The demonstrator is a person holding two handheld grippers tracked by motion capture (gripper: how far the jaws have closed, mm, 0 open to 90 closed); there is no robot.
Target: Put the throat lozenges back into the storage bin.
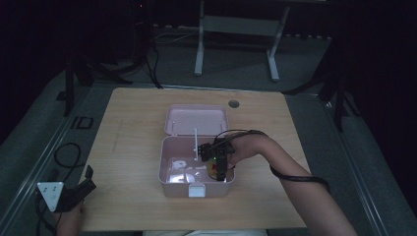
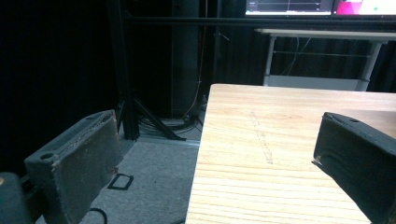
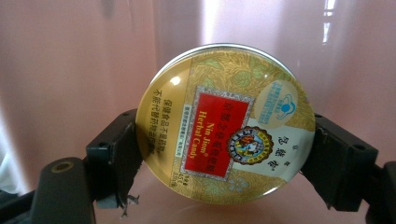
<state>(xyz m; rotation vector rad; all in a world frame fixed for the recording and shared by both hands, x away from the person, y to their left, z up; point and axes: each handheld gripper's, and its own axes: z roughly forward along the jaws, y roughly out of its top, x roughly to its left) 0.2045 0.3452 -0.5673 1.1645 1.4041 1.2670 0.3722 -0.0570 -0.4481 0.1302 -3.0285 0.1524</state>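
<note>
A pink plastic box (image 1: pixel 165 169) stands open at the middle of the wooden table (image 1: pixel 133 132), its lid (image 1: pixel 196 119) lying flat behind it. My right gripper (image 1: pixel 218 167) reaches down into the box's right side and is shut on a round gold candy tin (image 3: pixel 226 123) with a red label; both black jaws press on the tin's rim, close above the pink floor. The tin (image 1: pixel 214 168) shows as a small gold and red spot in the high view. My left gripper (image 1: pixel 78 189) rests open at the table's front left corner, its jaws spread wide with nothing between them.
White items (image 1: pixel 184 167) lie in the box's left half. A round cable hole (image 1: pixel 234 103) sits near the table's far edge. Beyond the table stand a white desk frame (image 1: pixel 236 29) and dark stands. A black cable (image 1: pixel 66 155) loops on the floor at left.
</note>
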